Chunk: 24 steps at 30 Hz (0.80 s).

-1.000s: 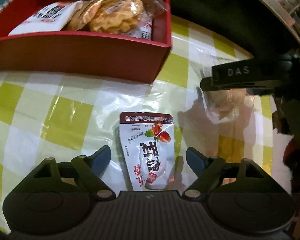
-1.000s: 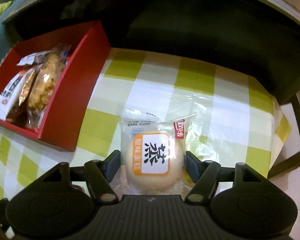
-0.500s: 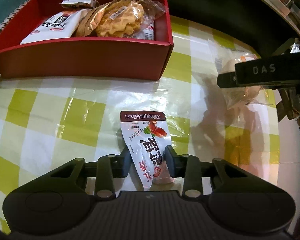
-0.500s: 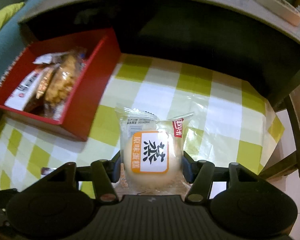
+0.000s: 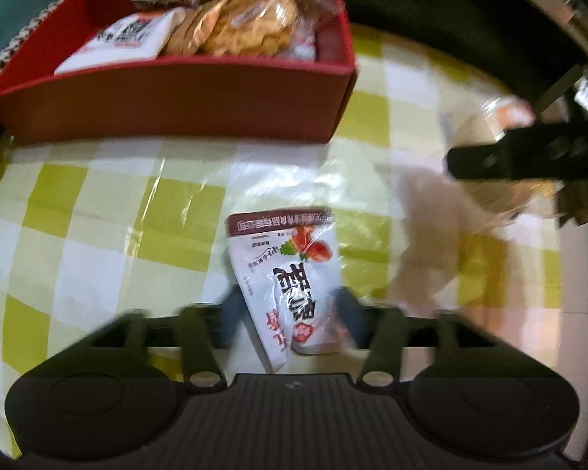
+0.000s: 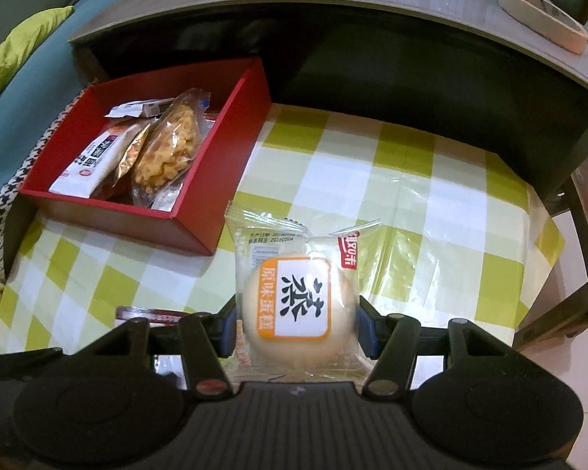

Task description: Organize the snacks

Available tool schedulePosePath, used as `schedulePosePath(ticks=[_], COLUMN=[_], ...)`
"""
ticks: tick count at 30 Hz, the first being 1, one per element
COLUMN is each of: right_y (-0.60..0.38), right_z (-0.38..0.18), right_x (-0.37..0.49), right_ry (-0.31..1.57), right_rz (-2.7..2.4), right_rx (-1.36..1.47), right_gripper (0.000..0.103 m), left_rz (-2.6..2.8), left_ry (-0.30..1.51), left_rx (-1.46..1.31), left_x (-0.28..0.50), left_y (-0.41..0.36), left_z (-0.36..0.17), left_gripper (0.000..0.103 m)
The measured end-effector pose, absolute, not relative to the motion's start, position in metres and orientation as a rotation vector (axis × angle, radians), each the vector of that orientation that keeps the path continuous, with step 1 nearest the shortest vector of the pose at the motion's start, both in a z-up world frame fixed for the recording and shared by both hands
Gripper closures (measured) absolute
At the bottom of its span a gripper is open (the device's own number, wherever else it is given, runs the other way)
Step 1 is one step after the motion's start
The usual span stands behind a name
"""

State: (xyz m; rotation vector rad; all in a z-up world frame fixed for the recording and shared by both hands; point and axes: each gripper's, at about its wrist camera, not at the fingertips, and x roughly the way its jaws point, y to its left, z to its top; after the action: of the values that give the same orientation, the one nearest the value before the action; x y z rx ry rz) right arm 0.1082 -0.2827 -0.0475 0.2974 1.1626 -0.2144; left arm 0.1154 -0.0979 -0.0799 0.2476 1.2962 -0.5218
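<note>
A white and maroon snack pouch (image 5: 290, 266) lies on the green-checked tablecloth (image 5: 78, 235), a little in front of the red box (image 5: 176, 105). My left gripper (image 5: 288, 313) points down over the pouch's near end. Its blurred jaws are opening, with the pouch between them and no firm press visible. My right gripper (image 6: 298, 329) is shut on a round cake in a clear wrapper (image 6: 298, 301) and holds it above the cloth, right of the red box (image 6: 223, 156). In the left wrist view the cake (image 5: 490, 117) and the right gripper's black body (image 5: 529, 156) show at the right.
The red box holds a white packet (image 6: 90, 156), a bag of golden pastry (image 6: 164, 149) and a small wrapper. A dark table top with a tape roll (image 6: 541, 15) overhangs the far side. A wooden chair (image 6: 584, 235) stands right, a teal sofa (image 6: 27, 90) left.
The left jaws closed in tight on the pouch, crumpling it, and have since spread apart again. The right gripper has risen with the cake, which stays gripped.
</note>
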Motion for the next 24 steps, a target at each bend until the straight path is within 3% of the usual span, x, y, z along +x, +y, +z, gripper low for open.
schedulePosePath(ticks=[5,7,10,24], right_y=[-0.285,-0.286,-0.288,-0.278], right_z=[-0.046,-0.044,-0.041,-0.021], right_x=[0.109,0.108,0.107,0.105], right_ry=[1.156,1.151,1.14,1.086], right_rz=[-0.2,-0.194,-0.188,-0.152], right_rx=[0.315,0.321,0.329,0.325], right_gripper=[0.035,0.035,0.035,0.035], left_rz=[-0.493,-0.492,-0.52,-0.56], left_ry=[1.249,1.246,1.264,1.189], left_rx=[0.305,0.311,0.294,0.151], left_x=[0.109,0.107,0.106,0.114], left_y=[-0.109,-0.111,-0.111,-0.075], left_z=[-0.084,-0.086,-0.08,-0.022], left_gripper=[0.02,0.024,0.043,0.044])
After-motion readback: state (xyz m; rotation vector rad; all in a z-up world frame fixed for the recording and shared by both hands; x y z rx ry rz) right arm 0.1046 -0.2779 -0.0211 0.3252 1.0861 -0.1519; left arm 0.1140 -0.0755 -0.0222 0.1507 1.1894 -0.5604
